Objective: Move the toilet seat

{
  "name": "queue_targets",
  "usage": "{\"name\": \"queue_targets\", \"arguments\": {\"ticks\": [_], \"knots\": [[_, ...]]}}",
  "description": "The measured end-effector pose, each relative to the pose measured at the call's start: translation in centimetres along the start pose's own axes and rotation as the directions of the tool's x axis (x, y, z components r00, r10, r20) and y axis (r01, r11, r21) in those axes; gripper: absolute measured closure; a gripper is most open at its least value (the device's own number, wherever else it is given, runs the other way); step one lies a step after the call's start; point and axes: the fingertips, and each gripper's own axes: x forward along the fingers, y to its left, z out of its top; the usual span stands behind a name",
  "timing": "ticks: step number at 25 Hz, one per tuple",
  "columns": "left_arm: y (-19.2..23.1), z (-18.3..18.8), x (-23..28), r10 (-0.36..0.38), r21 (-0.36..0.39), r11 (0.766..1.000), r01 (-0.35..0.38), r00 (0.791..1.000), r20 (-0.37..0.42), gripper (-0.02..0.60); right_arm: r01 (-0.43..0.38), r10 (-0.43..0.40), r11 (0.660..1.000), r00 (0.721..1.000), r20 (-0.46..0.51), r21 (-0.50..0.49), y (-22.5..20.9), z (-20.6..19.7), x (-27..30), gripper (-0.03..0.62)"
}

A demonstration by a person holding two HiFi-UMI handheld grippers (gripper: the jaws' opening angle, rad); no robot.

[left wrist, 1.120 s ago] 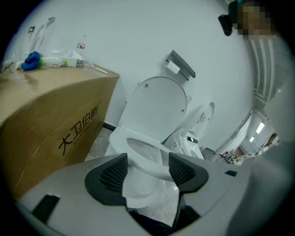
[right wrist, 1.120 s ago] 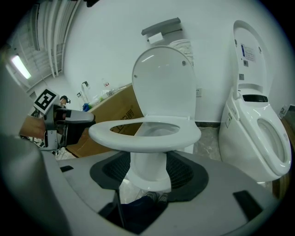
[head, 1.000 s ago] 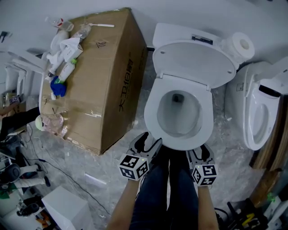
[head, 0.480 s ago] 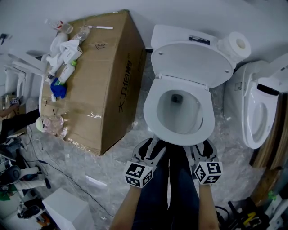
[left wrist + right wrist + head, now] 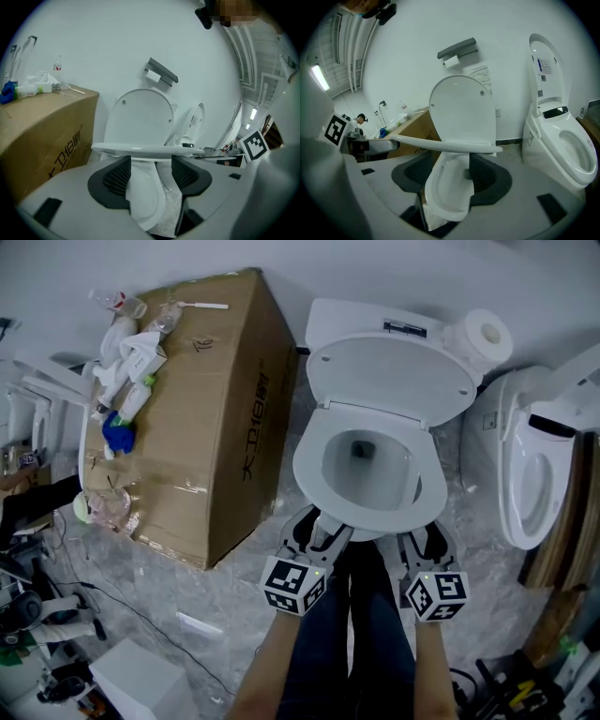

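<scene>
The white toilet seat (image 5: 367,514) hangs level, a little above the bowl (image 5: 361,465), with the lid (image 5: 389,381) upright behind it. My left gripper (image 5: 314,529) is under the seat's front left edge and my right gripper (image 5: 424,542) is under its front right. In the left gripper view the seat (image 5: 140,151) lies across the tips of the left gripper (image 5: 151,164), whose jaws stand apart with the bowl (image 5: 145,197) showing between them. The right gripper view shows the same: seat (image 5: 440,144) across the tips of the right gripper (image 5: 451,161), jaws apart. Neither gripper pinches anything.
A big cardboard box (image 5: 206,418) with bottles and tubes on top stands close to the toilet's left. A second toilet (image 5: 530,474) is at the right, and a paper roll (image 5: 487,334) sits on the tank. Cables and clutter (image 5: 47,615) lie at the lower left. The person's legs (image 5: 356,634) are in front of the bowl.
Both grippers have moved forward under the seat's front edge and risen. The seat's front has come up off the bowl with them.
</scene>
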Motion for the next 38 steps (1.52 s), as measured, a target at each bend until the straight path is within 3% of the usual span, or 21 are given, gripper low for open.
{"name": "queue_targets", "arguments": {"ticks": [33, 38], "knots": [[-0.1, 4.2, 2.4, -0.024, -0.004, 1.000, 0.024, 0.999, 0.046, 0.309, 0.053, -0.043, 0.997, 0.985, 0.165, -0.056, -1.6, 11.8, 3.9, 0.347], [-0.1, 4.2, 2.5, -0.026, -0.001, 1.000, 0.026, 0.998, 0.050, 0.348, 0.063, -0.049, 0.996, 0.982, 0.184, -0.070, -2.1, 13.1, 4.7, 0.352]]}}
